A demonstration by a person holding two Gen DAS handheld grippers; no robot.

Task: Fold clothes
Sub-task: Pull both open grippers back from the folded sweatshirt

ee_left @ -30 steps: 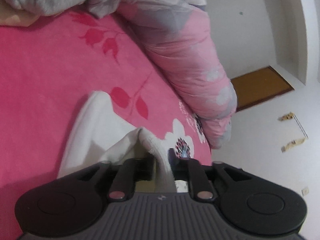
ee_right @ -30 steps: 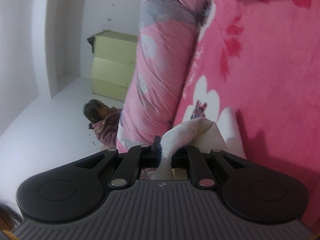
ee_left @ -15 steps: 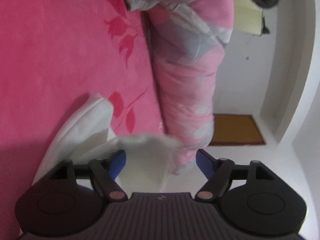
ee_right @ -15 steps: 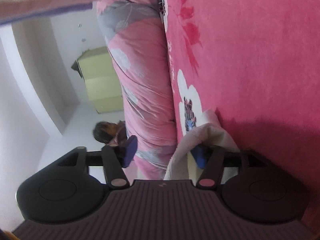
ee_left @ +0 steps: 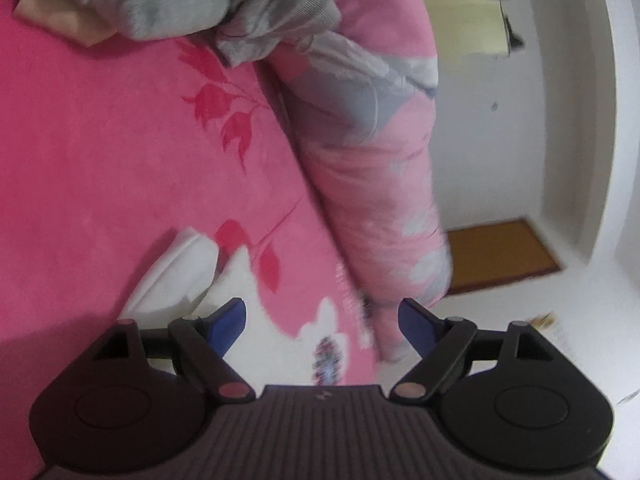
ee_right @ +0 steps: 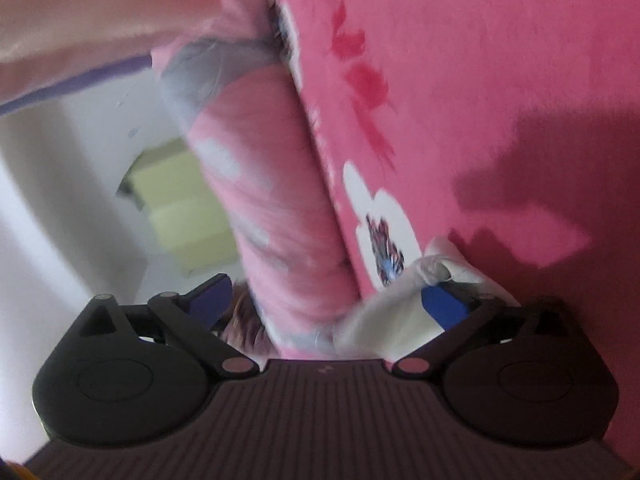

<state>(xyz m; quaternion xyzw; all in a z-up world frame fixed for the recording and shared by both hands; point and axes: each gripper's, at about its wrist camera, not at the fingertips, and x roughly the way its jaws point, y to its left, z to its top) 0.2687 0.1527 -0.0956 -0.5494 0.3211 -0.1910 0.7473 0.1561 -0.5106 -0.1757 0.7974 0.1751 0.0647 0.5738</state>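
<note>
Now, garment: soft white knitted cloth lying on pink plush blanket.
Left gripper: fingers apart, empty.
Right gripper: fingers apart, cloth against one pad.
Advice: lift away gently, avoid snagging.

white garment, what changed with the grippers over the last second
Both grippers let go. A second ago each was shut on an edge of the white garment; now the left gripper and right gripper stand open, and the cloth lies on the pink blanket. It still brushes the right gripper's blue finger. The rolled quilt stayed put.
</note>
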